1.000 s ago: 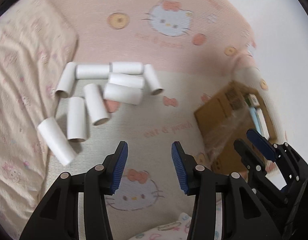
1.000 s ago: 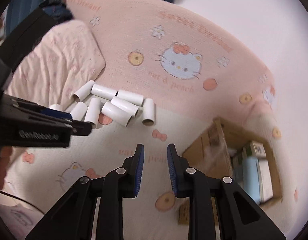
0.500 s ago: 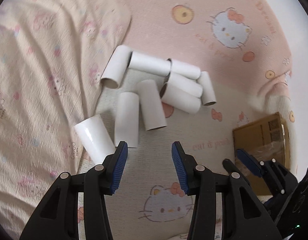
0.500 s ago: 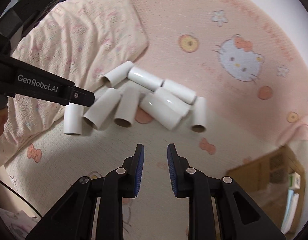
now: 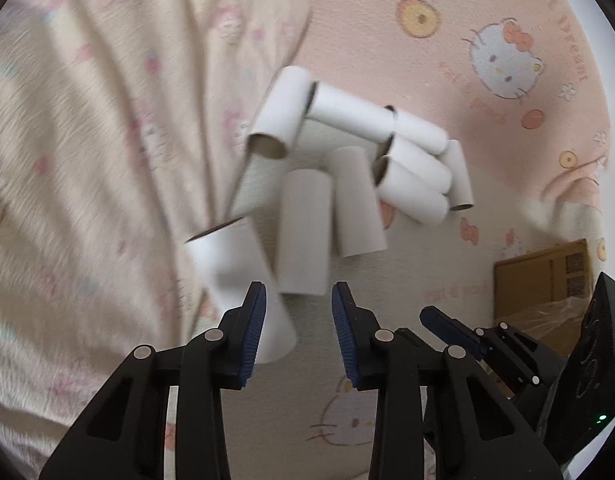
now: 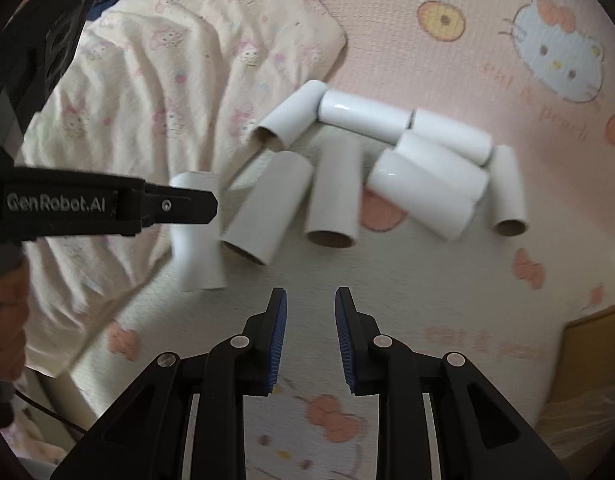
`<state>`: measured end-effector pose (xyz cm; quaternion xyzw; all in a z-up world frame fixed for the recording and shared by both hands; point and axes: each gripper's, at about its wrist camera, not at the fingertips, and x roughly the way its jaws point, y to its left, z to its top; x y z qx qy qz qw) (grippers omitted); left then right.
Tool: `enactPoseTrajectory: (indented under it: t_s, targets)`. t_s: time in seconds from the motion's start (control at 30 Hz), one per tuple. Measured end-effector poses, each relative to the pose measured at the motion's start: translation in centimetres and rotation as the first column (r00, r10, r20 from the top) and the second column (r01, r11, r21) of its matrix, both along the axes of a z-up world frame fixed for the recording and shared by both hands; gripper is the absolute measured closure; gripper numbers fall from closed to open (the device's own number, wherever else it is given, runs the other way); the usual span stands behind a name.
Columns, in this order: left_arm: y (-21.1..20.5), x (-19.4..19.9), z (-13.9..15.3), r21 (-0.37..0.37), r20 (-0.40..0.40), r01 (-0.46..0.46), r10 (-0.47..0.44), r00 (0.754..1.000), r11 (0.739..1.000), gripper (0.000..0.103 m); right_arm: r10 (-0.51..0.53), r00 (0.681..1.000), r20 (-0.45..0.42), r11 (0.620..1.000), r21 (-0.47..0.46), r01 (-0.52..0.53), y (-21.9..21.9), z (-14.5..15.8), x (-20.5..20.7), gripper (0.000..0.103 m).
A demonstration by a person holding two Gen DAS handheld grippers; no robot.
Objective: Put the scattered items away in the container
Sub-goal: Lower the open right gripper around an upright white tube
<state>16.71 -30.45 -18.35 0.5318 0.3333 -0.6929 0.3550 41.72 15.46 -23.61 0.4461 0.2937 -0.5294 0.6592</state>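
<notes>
Left wrist: your left tongs (image 5: 297,320), just narrowed, stand apart, empty, above the white tubes (image 5: 303,236) on the bed (image 5: 407,280); box (image 5: 543,280) at right.
Right wrist: right tongs (image 6: 309,332) slightly parted, empty, near the tubes.

Black left gripper (image 5: 297,320), blue ribbed pads, silver rivets, white "GenRobot.AI" lettering, right gripper (image 6: 310,326) alike
</notes>
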Motion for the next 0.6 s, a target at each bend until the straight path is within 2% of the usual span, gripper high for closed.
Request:
enactPoseTrajectory:
  t_s: [0.07, 0.1, 0.13, 0.17, 0.23, 0.37, 0.6]
  targets:
    - [-0.3, 0.9, -0.3, 0.014, 0.012, -0.032, 0.032, 0.999, 0.999, 0.065, 0.02, 1.0, 0.019, 1.0, -0.008, -0.019, -0.2, -0.1, 0.7, 0.071]
    - [-0.5, 1.4, -0.5, 0.025, 0.022, -0.053, 0.052, 0.998, 0.998, 0.065, 0.032, 0.999, 0.028, 0.999, -0.012, -0.032, -0.3, -0.2, 1.1, 0.058]
    - [-0.6, 1.8, -0.7, 0.032, 0.027, -0.067, 0.066, 0.997, 0.997, 0.065, 0.048, 0.998, 0.044, 0.999, -0.018, -0.047, -0.5, -0.3, 1.5, 0.052]
    - [-0.9, 2.1, -0.8, 0.041, 0.032, -0.078, 0.077, 0.997, 0.996, 0.064, 0.065, 0.996, 0.068, 0.998, -0.028, -0.063, -0.6, -0.4, 1.8, 0.051]
    - [-1.3, 2.7, -1.2, 0.046, 0.044, -0.098, 0.096, 0.994, 0.994, 0.054, 0.08, 0.991, 0.105, 0.997, -0.022, -0.078, -1.0, -0.8, 2.3, 0.051]
    - [-2.2, 3.2, -2.2, 0.063, 0.048, -0.132, 0.129, 0.991, 0.989, 0.054, 0.103, 0.986, 0.13, 0.994, 0.026, -0.107, -2.1, -2.0, 3.5, 0.051]
    - [-2.4, 3.5, -3.6, 0.148, -0.028, -0.178, 0.184, 0.982, 0.973, 0.054, 0.131, 0.964, 0.233, 0.988, 0.051, -0.146, -2.8, -3.2, 4.9, 0.051]
